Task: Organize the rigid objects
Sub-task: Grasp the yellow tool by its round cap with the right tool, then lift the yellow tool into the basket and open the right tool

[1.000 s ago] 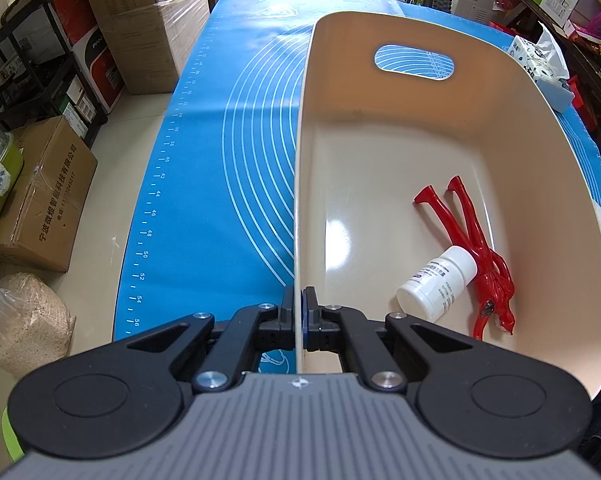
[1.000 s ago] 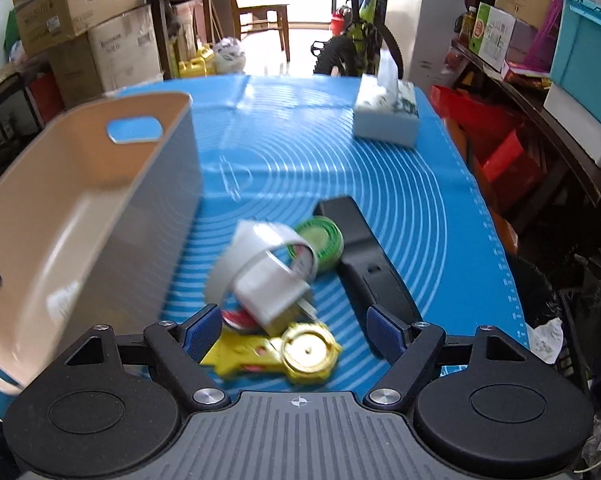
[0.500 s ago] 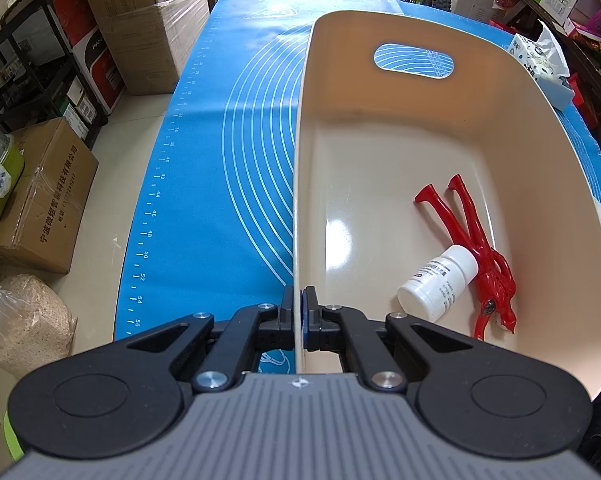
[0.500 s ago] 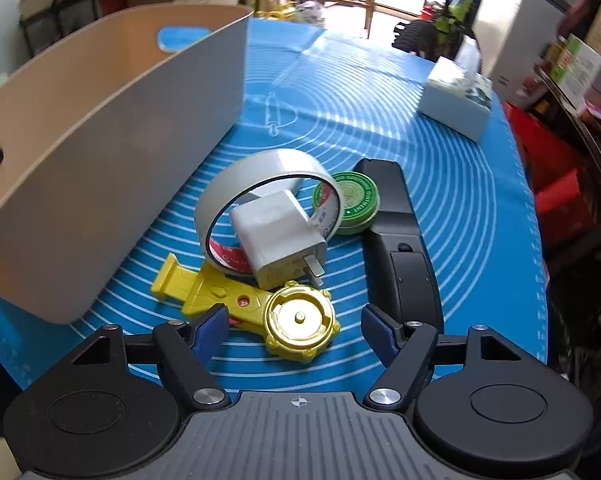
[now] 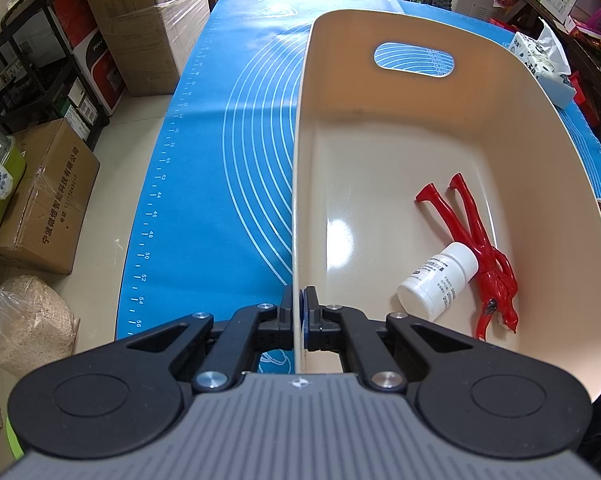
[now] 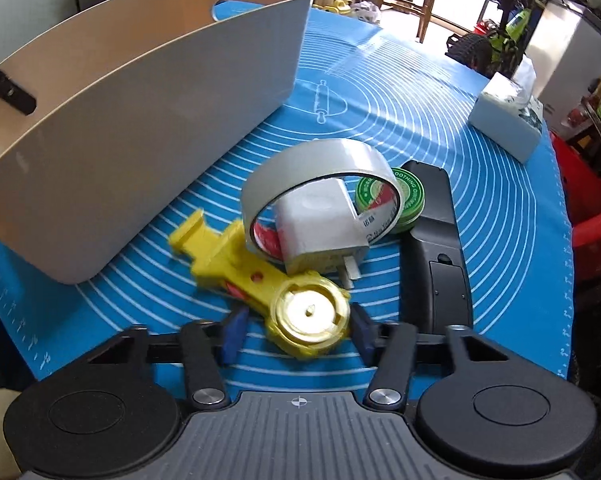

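At the left, the left hand-held gripper (image 5: 301, 316) is clenched on the near wall of the beige bin (image 5: 500, 92), its pads pinching the thin rim, seemingly to steady the bin while things are dropped in. The bin stands on the blue mat (image 5: 220, 160) covering the counter, toward its left side. Inside, against the right wall, lie a white bottle (image 5: 438, 278) and a red tool (image 5: 480, 256), touching each other.

Right of the bin, near the counter's front edge, a heap waits: a yellow toy launcher (image 6: 260, 280) with a gold disc (image 6: 309, 313), a tape roll (image 6: 320, 172) propped over a white charger (image 6: 320, 224), a green tin (image 6: 404, 196) and a black remote (image 6: 436, 252). The right hand-held gripper (image 6: 298, 336) has just been closing; its jaws flank the gold disc, the right pad about touching, the left one short, so nothing is grasped yet. This end is likely chosen because it lies clear of the heap.
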Motion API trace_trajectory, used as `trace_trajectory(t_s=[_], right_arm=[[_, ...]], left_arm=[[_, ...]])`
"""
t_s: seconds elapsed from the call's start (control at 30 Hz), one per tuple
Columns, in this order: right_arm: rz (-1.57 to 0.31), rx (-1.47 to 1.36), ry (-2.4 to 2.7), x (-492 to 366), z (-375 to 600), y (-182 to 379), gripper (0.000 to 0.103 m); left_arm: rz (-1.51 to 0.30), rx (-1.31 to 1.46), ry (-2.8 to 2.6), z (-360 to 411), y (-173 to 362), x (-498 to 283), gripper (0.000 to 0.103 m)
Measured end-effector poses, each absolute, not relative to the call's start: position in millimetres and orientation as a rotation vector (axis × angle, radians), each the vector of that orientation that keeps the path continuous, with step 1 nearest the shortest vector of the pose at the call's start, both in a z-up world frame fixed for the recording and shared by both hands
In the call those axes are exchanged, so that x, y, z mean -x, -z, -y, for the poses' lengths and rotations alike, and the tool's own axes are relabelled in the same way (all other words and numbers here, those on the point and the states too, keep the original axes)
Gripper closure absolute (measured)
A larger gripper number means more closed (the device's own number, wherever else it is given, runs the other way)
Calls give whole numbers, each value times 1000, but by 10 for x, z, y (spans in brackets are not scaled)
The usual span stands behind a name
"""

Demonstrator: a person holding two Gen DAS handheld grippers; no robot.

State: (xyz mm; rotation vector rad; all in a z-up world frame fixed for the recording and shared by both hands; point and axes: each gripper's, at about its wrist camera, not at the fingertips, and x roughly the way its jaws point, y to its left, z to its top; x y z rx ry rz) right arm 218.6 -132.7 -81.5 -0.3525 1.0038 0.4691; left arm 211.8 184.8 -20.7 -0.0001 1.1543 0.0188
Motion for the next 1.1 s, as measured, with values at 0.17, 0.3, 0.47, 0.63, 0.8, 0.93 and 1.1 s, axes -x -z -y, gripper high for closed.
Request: trace_trajectory(t_s=[0.17,0.3,0.47,0.63,0.8,0.93,1.1], right_arm=[[-971,355,-472,-2044,1302,758,53],[-936,328,-459,-1927,1287,702,53],[-912,319,-427,-1840,1325,638,53],[-888,309,-403,-1758,1399,515,53],[-856,309,-389,-1671,1461,356,53],[-818,303,-370,-1642,1525,180,53],[-760,277,-347,-1680,1565,-52,53]], left_arm=[[-1154,0,-19,-1848,207,-2118,98],[-1154,-1,-18,-1847,206,-2119,98],[-1154,2,-19,-1840,208,-2120,98],[-1154,-1,-19,-1840,208,-2120,98],[-1154,0,-19,-1839,210,-2118,98],[-1155,-5,-21,-1834,210,-2117,98],[-1156,-5,-22,-1831,211,-2117,98]])
